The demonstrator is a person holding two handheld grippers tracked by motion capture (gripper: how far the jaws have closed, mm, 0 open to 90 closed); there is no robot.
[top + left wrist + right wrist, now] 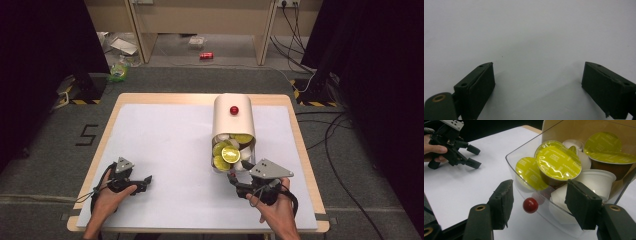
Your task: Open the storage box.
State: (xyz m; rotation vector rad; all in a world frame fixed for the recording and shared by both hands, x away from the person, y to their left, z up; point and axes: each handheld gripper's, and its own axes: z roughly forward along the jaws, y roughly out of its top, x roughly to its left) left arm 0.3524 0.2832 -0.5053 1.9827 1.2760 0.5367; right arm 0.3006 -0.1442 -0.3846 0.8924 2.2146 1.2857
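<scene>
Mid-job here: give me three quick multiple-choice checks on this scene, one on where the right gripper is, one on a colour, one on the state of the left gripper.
1. Where is the right gripper?
A. At the clear drawer front of the capsule dispenser
B. At the table's far left corner
C. Above the dispenser's top

2. What colour is the knob on the clear drawer?
A. Blue
B. Red
C. Green

3. How is the left gripper?
A. Shut on a capsule
B. Shut on nothing
C. Open over the bare white mat

Answers:
1 A: in the right gripper view its jaws stand on either side of the drawer's knob.
2 B: the small round knob is red, below the yellow-lidded capsules.
3 C: the left gripper view shows the jaws wide apart with nothing between.
</scene>
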